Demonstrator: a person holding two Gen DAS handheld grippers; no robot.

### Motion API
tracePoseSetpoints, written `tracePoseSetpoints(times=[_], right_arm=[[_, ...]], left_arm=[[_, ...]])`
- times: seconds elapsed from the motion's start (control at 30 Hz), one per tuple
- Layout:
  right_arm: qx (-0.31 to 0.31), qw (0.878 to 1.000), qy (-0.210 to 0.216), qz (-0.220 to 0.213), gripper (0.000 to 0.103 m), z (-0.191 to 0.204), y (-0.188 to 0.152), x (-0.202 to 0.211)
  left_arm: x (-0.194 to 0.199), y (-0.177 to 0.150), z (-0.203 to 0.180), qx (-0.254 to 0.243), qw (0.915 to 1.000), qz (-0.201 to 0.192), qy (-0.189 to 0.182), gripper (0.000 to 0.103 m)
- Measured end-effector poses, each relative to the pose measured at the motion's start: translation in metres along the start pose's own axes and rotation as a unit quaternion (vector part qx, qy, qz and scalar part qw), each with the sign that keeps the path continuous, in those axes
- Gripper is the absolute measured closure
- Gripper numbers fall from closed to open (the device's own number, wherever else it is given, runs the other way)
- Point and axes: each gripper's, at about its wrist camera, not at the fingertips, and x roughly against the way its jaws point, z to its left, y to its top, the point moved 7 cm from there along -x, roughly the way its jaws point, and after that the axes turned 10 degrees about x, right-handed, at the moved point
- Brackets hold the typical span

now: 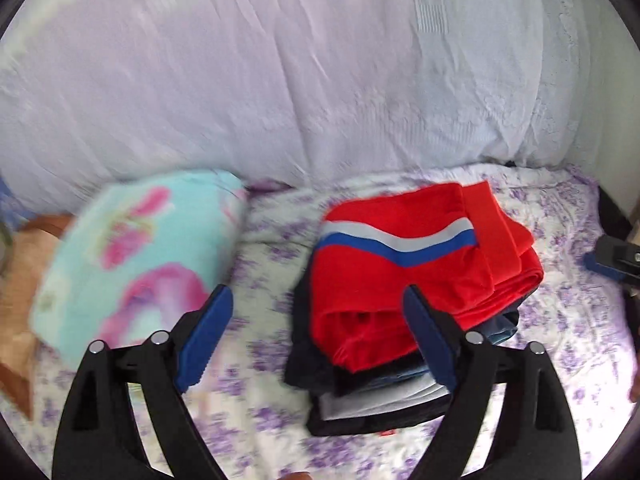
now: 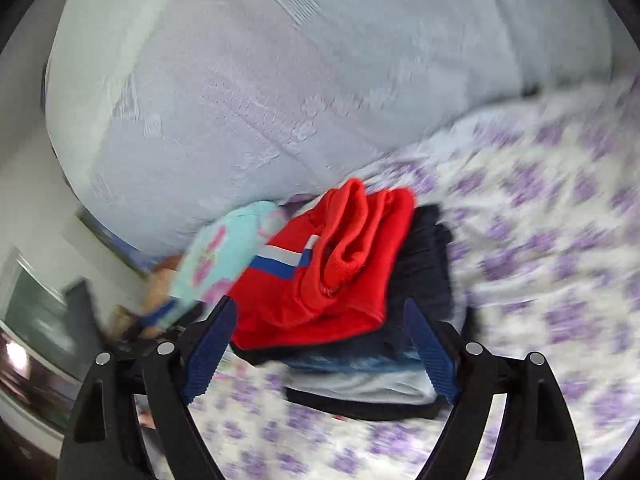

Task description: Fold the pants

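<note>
Folded red pants (image 1: 404, 268) with a white and blue stripe lie on top of a stack of dark and light folded clothes (image 1: 372, 396) on the bed. My left gripper (image 1: 316, 300) is open and empty just in front of the stack's left side. In the right wrist view the red pants (image 2: 340, 272) top the same stack (image 2: 368, 384). My right gripper (image 2: 320, 312) is open and empty, its jaws wide apart in front of the stack. The right gripper's tip shows at the left wrist view's right edge (image 1: 612, 260).
The bed has a white sheet with purple flowers (image 1: 256, 420). A large pale lilac pillow (image 1: 280, 80) rises behind the stack. A turquoise floral folded cloth (image 1: 136, 264) lies left of the stack. A wall and furniture (image 2: 36, 312) show at the left in the right wrist view.
</note>
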Motion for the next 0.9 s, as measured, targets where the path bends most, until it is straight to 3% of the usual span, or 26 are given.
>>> tracePoseSetpoints(times=[0.1, 0.17, 0.27, 0.4, 0.47, 0.53, 0.7, 0.9], right_arm=[[0.091, 0.988, -0.117, -0.042, 0.003, 0.041, -0.018, 0.068], [0.131, 0.978, -0.144, -0.073, 0.003, 0.068, -0.046, 0.105], [0.153, 0.975, -0.129, -0.101, 0.003, 0.097, -0.104, 0.143], [0.110, 0.985, -0.098, -0.086, 0.003, 0.111, -0.168, 0.167], [0.121, 0.985, -0.101, -0.074, 0.003, 0.120, -0.186, 0.177], [0.137, 0.980, -0.121, -0.076, 0.003, 0.126, -0.197, 0.194], [0.152, 0.979, -0.109, -0.076, 0.003, 0.148, -0.212, 0.219], [0.163, 0.975, -0.119, -0.097, 0.003, 0.166, -0.211, 0.247]], left_arm=[[0.071, -0.013, -0.011, -0.025, 0.9973, -0.063, 0.029, 0.005], [0.113, -0.033, -0.021, -0.031, 0.9957, -0.081, 0.033, 0.005], [0.162, -0.070, -0.032, -0.025, 0.9956, -0.087, 0.025, 0.005], [0.204, -0.119, -0.036, -0.011, 0.9973, -0.070, 0.021, 0.005], [0.225, -0.136, -0.035, -0.011, 0.9971, -0.069, 0.028, 0.005], [0.245, -0.147, -0.034, -0.013, 0.9962, -0.077, 0.038, 0.005], [0.290, -0.162, -0.033, -0.007, 0.9940, -0.099, 0.046, 0.005], [0.320, -0.157, -0.030, 0.008, 0.9911, -0.125, 0.046, 0.005]])
